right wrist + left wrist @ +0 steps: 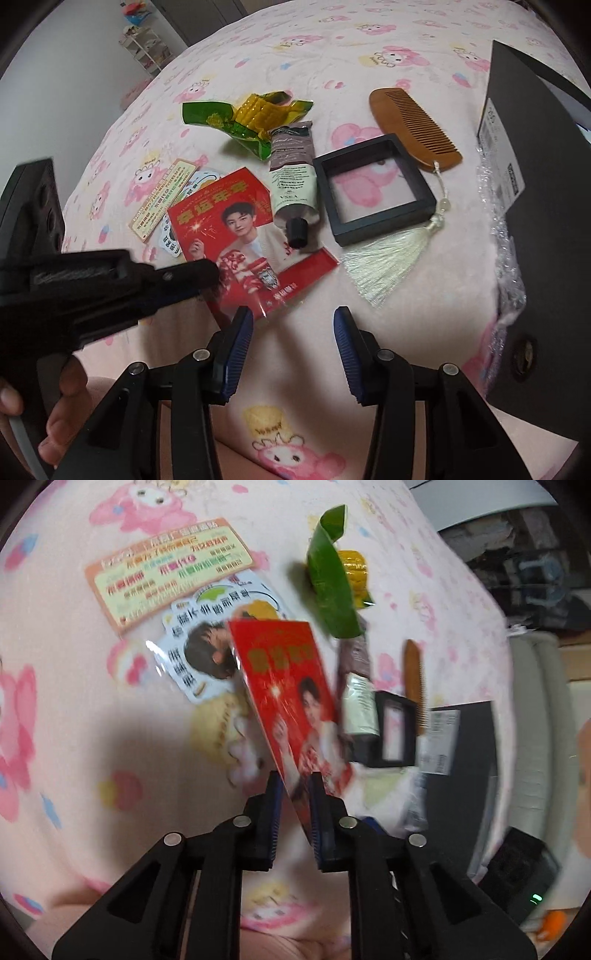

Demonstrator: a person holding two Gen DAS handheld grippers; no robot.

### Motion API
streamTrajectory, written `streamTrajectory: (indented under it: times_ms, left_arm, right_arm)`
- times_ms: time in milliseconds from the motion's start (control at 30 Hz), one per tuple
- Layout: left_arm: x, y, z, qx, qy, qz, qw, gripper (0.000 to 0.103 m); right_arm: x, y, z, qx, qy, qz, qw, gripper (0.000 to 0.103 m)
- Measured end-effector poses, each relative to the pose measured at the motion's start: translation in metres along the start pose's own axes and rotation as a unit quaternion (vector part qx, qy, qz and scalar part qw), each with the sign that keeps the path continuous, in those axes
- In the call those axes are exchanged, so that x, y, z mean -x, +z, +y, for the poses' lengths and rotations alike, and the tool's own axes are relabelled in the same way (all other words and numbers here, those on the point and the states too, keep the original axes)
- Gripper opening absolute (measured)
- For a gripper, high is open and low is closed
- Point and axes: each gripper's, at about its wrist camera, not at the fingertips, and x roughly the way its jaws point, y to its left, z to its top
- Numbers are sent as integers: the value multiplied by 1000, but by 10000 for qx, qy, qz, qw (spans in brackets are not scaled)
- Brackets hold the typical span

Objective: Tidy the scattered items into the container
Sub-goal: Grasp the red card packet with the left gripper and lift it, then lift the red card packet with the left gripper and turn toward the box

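A red photo card (288, 686) rises slanted from the pink bedding, one corner between the fingers of my left gripper (295, 779). The jaws stand narrow, and the card touches both pads, so the gripper is shut on it. From the right wrist view, the left gripper (199, 273) sits at the left edge of the red card (236, 236). My right gripper (293, 317) hovers open over bare bedding, its left finger near the card's front corner. The black container (535, 258) stands at the right, lined with bubble wrap (506, 236).
Scattered on the bed are a hand cream tube (293, 177), a black square frame (373, 188), a wooden comb (413, 125) with a white tassel (376, 266), a corn toy in green wrapping (255, 110) and an orange card (162, 192). A person's hand (62, 398) holds the left gripper.
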Motion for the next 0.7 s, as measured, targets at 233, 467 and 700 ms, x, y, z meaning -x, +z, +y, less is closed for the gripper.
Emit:
streamTrajectory:
  times_ms: [233,467,700]
  left_arm:
    - [15,21,1,136,466,-671,9966,41]
    - [-7,73,3,-37,645,-591,9962,38]
    - [-1,88,-9,-359,1042,-1101,9878,35]
  right_arm:
    - [-4,-2,-10,103,30,133,9999,42]
    - [-16,-2,-13,212,83,59,9997,42]
    - [-23,3,-12,258,285,-104,9992,42]
